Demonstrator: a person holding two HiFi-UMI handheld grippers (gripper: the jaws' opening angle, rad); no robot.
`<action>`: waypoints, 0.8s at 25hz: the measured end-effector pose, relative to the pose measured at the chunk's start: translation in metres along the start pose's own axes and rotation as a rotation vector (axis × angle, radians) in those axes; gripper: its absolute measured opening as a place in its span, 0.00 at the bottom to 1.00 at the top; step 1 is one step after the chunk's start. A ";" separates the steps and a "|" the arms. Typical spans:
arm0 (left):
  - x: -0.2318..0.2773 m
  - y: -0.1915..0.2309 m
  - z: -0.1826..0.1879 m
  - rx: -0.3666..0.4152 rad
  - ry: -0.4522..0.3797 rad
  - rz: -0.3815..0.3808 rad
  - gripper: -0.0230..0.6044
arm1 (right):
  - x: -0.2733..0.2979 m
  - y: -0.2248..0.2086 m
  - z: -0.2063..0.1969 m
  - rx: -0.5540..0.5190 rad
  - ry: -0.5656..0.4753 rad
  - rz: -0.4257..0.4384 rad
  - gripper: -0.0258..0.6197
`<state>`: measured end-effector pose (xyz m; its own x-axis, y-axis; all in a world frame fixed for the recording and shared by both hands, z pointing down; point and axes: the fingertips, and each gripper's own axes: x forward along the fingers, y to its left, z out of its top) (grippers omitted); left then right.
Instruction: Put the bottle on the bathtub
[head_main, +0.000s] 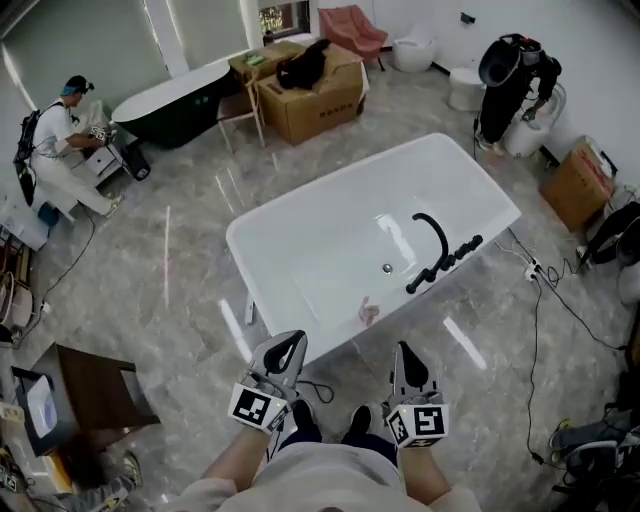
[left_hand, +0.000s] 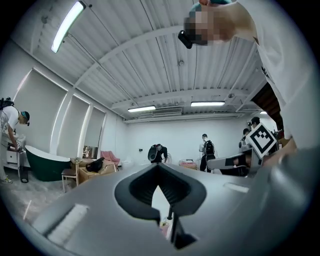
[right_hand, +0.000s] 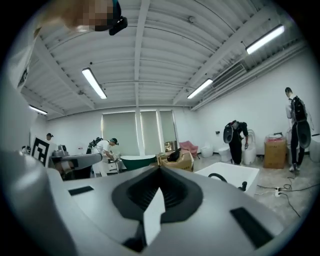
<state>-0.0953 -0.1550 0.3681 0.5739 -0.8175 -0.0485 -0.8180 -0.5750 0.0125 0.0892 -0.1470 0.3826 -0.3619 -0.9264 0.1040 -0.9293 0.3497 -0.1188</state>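
Grey glossy marble-look floor (head_main: 180, 270). White bathtub (head_main: 250, 252) stands mid-floor, set diagonally. Dark bathtub (head_main: 170, 110) far left by the blinds. Large cardboard box (head_main: 322, 102) and a wooden stool (head_main: 240, 112) beside it. Pink armchair (head_main: 350, 28) and white toilet (head_main: 412, 52) by the back wall. Smaller cardboard box (head_main: 575, 185) far right. Black cable (head_main: 535, 330) runs over the floor right of the white tub. Dark wooden cabinet (head_main: 95, 385) lower left.

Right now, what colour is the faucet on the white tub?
Black. The faucet shows best in the head view.
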 end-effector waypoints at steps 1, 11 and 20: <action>0.001 -0.001 0.010 0.006 -0.019 -0.004 0.04 | -0.001 0.004 0.006 0.003 -0.005 0.014 0.05; -0.014 -0.011 0.062 0.070 -0.080 0.007 0.04 | -0.020 0.038 0.020 -0.023 0.029 0.104 0.05; -0.024 -0.018 0.069 0.077 -0.084 0.006 0.04 | -0.029 0.050 0.032 -0.023 0.010 0.133 0.05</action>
<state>-0.0973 -0.1227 0.2997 0.5662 -0.8136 -0.1320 -0.8239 -0.5631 -0.0638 0.0556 -0.1068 0.3416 -0.4827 -0.8702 0.0988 -0.8745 0.4726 -0.1093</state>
